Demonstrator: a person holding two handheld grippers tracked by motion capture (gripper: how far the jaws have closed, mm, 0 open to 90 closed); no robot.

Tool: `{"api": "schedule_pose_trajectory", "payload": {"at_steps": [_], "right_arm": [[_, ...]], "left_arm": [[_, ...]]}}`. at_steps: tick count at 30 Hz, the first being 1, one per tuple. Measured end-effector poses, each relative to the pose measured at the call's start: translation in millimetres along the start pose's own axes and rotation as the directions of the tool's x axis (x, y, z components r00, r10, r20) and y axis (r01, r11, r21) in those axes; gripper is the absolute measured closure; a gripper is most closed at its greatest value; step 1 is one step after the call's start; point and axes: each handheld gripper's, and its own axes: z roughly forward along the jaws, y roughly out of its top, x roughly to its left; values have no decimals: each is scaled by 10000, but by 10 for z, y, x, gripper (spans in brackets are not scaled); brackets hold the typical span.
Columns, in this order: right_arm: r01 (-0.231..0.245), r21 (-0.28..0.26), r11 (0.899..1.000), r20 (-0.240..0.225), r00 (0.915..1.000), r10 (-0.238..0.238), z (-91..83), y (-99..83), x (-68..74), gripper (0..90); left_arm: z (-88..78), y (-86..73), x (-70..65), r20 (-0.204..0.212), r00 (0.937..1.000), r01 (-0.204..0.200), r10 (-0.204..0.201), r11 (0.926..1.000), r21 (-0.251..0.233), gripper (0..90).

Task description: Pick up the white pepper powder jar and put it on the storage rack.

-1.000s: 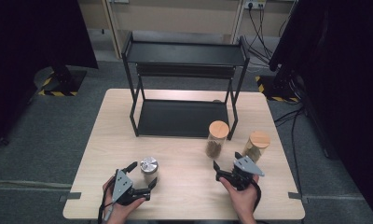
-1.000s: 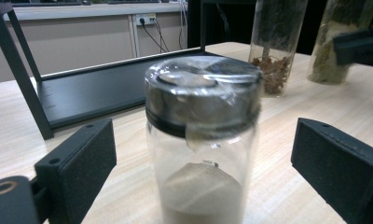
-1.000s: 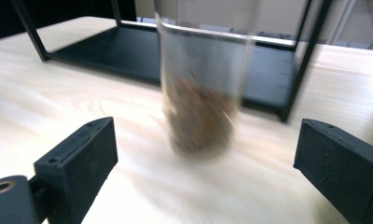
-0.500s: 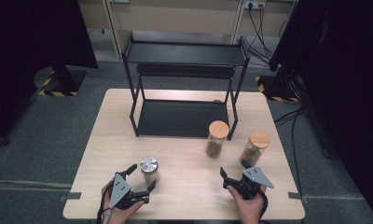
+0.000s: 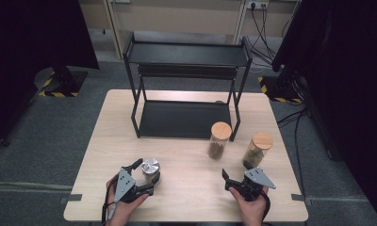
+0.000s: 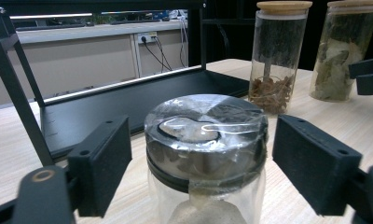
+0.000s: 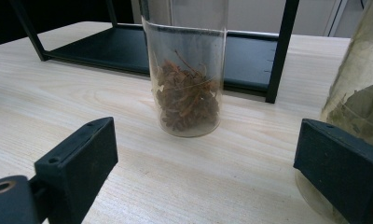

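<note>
The small jar with the metal lid (image 6: 205,154) stands on the table (image 5: 186,160) in front of the black shelf (image 5: 184,117). It is between the jaws of the left gripper (image 5: 142,176), which have just been closing, but the pads do not touch it yet. The glass looks fragile and slippery, and the jar is probably light, so a grip on the body just under the lid seems safest. The right gripper (image 5: 233,183) is released and holds nothing.

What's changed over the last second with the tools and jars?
The right tool drew back from the two wooden-lid jars toward the table edge, jaws open. The left tool's jaws have just been closing around the metal-lid jar, not yet touching. Jars and rack stayed put.
</note>
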Motion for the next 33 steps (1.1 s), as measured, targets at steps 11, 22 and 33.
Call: {"api": "schedule_pose_trajectory", "payload": {"at_steps": [11,22,33], "right_arm": [[-42,59,10000,-46,10000,43,5,3,-6,62],[-37,156,9999,-119,9999,39,14,7,-10,63],[-39,127,9999,-105,9999,40,12,6,-10,63]], "left_arm": [[52,-61,42,427,9990,160,-160,9999,14,277],[67,-52,38,474,9989,48,-50,10000,41,323],[82,86,39,276,9996,-30,30,10000,-10,326]]}}
